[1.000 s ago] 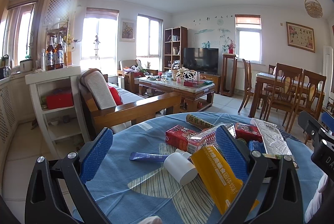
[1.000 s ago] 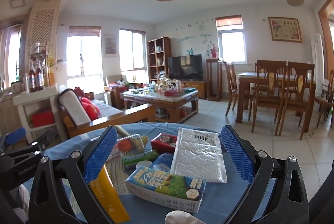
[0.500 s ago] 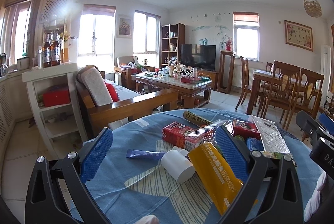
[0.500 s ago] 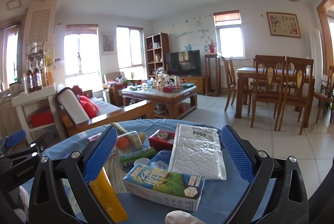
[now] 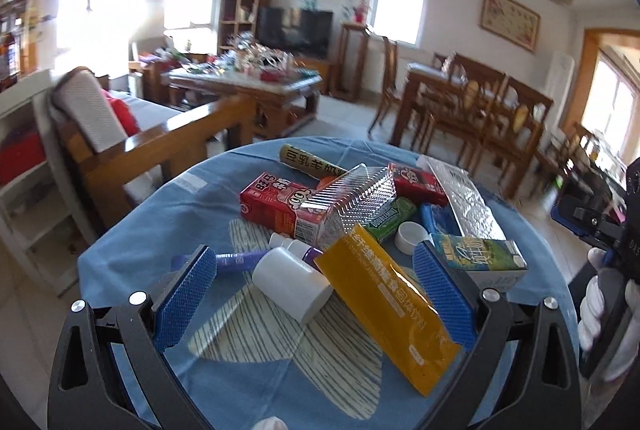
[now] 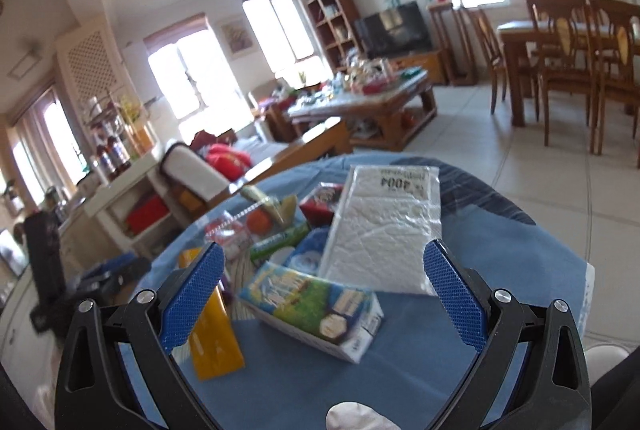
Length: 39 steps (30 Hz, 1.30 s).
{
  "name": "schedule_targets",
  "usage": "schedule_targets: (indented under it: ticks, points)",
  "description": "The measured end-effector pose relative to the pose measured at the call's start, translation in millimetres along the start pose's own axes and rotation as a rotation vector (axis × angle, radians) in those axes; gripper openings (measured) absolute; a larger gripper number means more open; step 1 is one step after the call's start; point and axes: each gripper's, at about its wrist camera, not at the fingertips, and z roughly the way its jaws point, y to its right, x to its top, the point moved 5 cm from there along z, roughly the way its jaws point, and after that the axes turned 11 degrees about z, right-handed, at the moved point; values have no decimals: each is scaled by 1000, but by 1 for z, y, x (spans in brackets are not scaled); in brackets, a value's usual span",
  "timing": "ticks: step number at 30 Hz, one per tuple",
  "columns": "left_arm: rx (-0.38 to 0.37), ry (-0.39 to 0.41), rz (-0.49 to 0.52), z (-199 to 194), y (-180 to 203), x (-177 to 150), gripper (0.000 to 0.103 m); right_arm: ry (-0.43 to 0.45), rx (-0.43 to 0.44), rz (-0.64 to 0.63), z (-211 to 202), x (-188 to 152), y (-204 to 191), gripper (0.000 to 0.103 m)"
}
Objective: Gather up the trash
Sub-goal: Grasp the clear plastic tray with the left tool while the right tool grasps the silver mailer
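Though cluttered (packets [image 5: 386, 296] everywhere), jaws apart.

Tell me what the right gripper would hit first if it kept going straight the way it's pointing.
Most likely the green and blue milk carton: it lies on the blue tablecloth between the open right gripper fingers, nearest the camera. The white bubble mailer sits just behind. Depth is hard to judge here.

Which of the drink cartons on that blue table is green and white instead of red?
The green-and-white carton, lying on its side nearest the right gripper. The other two cartons are red.
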Motion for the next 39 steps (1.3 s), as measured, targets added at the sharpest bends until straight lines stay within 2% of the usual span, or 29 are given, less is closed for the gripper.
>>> schedule_targets:
  ticks: [4, 7, 12, 17, 21, 22, 23, 25, 26, 28, 30, 32, 35, 39]
  points:
    - [-81, -67, 85, 25, 1, 32, 98, -41, -16, 1, 1, 0, 16, 98]
    - [-100, -141, 182, 58, 13, 50, 98, -65, -9, 11, 8, 0, 23, 98]
    - [-41, -288, 392, 114, 39, 48, 98, -108, -24, -9, 24, -1, 28, 98]
    - [-76, -343, 424, 140, 41, 41, 98, -134, -32, -21, 35, 0, 29, 98]
    - [-138, -312, 415, 137, 38, 38, 95, -172, -46, -35, 47, 2, 28, 98]
    - [-138, -313, 416, 140, 39, 37, 87, -181, -64, -45, 52, 4, 28, 98]
    - [-129, -317, 412, 142, 41, 35, 75, -188, -76, -51, 54, 7, 27, 98]
    - [-92, -291, 389, 141, 38, 37, 62, -216, -109, -54, 65, 12, 28, 98]
    - [-84, -283, 357, 140, 32, 38, 60, -231, -112, -47, 70, 14, 27, 98]
    - [-101, -268, 308, 144, 27, 40, 57, -262, -120, -30, 82, 19, 28, 98]
    - [-101, -256, 277, 143, 23, 42, 54, -293, -172, -19, 97, 24, 30, 98]
    - [-139, -239, 230, 140, 20, 43, 53, -345, -221, -1, 113, 25, 32, 98]
    - [-207, -159, 142, 123, 11, 48, 53, -405, -250, 23, 134, 26, 34, 98]
    - [-230, -55, 70, 95, 5, 52, 53, -457, -292, 33, 157, 21, 36, 98]
